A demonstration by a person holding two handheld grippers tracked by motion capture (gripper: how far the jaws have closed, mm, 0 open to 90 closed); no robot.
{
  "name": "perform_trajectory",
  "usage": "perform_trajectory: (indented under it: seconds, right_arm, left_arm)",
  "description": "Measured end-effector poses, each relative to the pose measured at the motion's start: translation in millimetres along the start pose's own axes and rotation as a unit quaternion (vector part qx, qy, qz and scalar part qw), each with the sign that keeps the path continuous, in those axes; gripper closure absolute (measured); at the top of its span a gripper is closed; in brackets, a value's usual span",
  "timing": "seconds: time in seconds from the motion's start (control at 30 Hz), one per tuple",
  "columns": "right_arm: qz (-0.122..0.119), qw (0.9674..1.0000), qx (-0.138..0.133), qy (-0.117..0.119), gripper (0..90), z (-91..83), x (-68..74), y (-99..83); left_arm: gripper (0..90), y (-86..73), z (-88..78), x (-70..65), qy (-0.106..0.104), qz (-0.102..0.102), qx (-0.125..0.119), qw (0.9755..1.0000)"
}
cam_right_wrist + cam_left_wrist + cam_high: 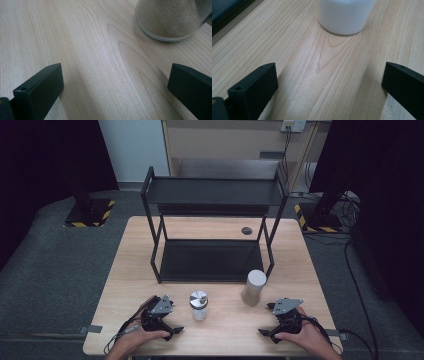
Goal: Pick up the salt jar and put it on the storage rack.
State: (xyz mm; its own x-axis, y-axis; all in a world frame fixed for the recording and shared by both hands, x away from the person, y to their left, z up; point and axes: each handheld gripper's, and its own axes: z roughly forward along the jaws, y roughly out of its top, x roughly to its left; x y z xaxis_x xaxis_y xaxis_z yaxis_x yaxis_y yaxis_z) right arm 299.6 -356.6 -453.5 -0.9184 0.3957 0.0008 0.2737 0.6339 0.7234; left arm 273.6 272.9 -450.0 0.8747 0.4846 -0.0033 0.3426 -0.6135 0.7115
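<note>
Here, a small jar (199, 305) with a metal lid stands upright on the wooden table (220, 330), with white content inside, just beside the left gripper (167, 317). A taller cylinder (253, 287) holds a beige, sand-like filling and stands near the right gripper (267, 320). Both grippers rest low on the table with jaws spread wide and nothing between them. Behind the containers is a black two-level rack (212, 230), both shelves bare. The floor (50, 270) is dark grey.
</note>
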Motion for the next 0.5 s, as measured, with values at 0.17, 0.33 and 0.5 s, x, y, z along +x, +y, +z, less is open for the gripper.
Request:
perform_trajectory:
  seconds: [0.17, 0.33, 0.5]
  right_arm:
    - [0.001, 1.0, 0.0, -0.002, 1.3, -0.2, 0.9, -0.2]
    - [0.001, 1.0, 0.0, -0.002, 1.3, -0.2, 1.0, -0.2]
    - [0.002, 1.0, 0.0, -0.003, 1.3, -0.2, 1.3, -0.2]
  left_arm:
    - [0.0, 0.0, 0.0, 0.0, 0.0, 0.0, 0.0, 1.0]
    - [0.0, 0.0, 0.0, 0.0, 0.0, 0.0, 0.0, 1.0]
    - [0.0, 0.0, 0.5, -0.9, 0.002, -0.003, -0.002, 1.0]
